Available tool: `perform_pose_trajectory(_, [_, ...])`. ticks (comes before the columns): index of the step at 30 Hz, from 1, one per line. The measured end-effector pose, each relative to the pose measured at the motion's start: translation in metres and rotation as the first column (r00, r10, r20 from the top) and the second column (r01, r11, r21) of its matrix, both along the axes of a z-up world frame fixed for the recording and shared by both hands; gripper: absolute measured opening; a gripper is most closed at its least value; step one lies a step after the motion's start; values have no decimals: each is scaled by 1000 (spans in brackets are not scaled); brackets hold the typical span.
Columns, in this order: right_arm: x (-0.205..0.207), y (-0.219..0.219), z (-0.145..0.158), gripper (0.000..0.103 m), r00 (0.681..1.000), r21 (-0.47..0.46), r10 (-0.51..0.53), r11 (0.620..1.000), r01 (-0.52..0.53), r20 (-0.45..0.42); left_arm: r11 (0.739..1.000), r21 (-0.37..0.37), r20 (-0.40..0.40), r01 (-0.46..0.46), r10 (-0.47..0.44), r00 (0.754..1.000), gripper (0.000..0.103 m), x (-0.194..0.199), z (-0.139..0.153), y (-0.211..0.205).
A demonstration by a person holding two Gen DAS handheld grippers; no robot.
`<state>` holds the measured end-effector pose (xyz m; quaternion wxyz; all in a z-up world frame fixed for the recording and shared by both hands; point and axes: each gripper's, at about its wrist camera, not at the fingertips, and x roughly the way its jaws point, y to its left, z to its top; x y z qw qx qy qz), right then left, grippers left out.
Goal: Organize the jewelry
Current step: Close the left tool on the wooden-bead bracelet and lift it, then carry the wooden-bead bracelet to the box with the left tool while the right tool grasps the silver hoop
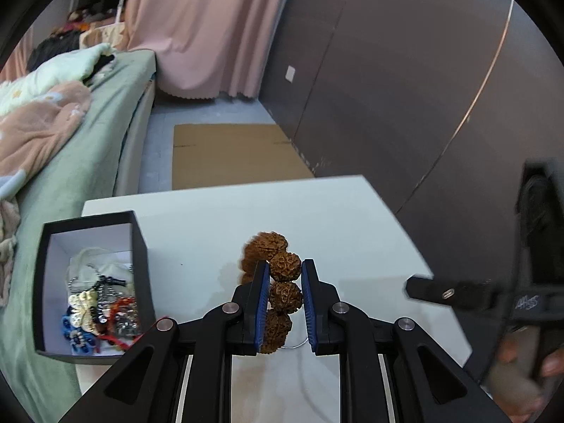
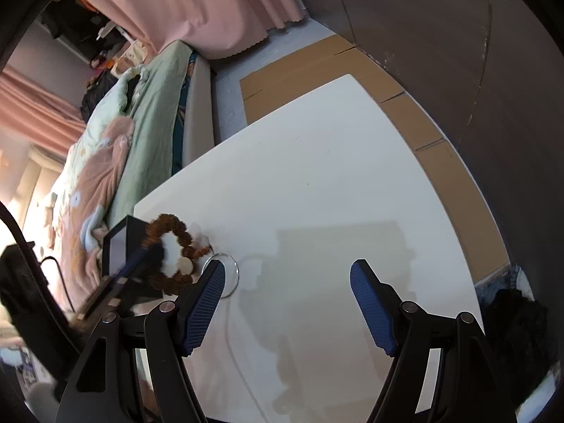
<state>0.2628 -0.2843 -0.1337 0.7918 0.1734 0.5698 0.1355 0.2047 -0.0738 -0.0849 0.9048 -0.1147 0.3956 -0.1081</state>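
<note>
A bracelet of knobbly brown seed beads (image 1: 284,270) is clamped between the left gripper's (image 1: 284,275) ribbed blue pads; the right gripper's (image 2: 287,282) fingers are held wide apart above the smooth white table (image 2: 317,183).

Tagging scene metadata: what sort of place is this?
Most likely a bedroom: a bed with rumpled bedding, pink curtains, and a white table beside the bed holding a jewelry box.

Box (image 1: 141,246) at table's (image 1: 317,211) left edge beside bed (image 1: 88,134), jewelry (image 1: 98,306) inside.
</note>
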Motion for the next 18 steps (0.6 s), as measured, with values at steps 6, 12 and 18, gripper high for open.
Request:
perform_pose_trajectory(6, [-3,18,-4,73,999,-15,52,999,-52,2,999,-46,61,-29,31,998,19,-13,22,17])
perform_pose_trajectory(12, [-5,44,-12,53,993,-25,118,993,-118,-7,995,-90,88,-51,59,994,19,-23,35,38])
perform_pose_trajectory(18, [-6,74,-19,42,983,-30,185,982,-185,-16,989,-127,120,-74,89,989,19,-32,47,58])
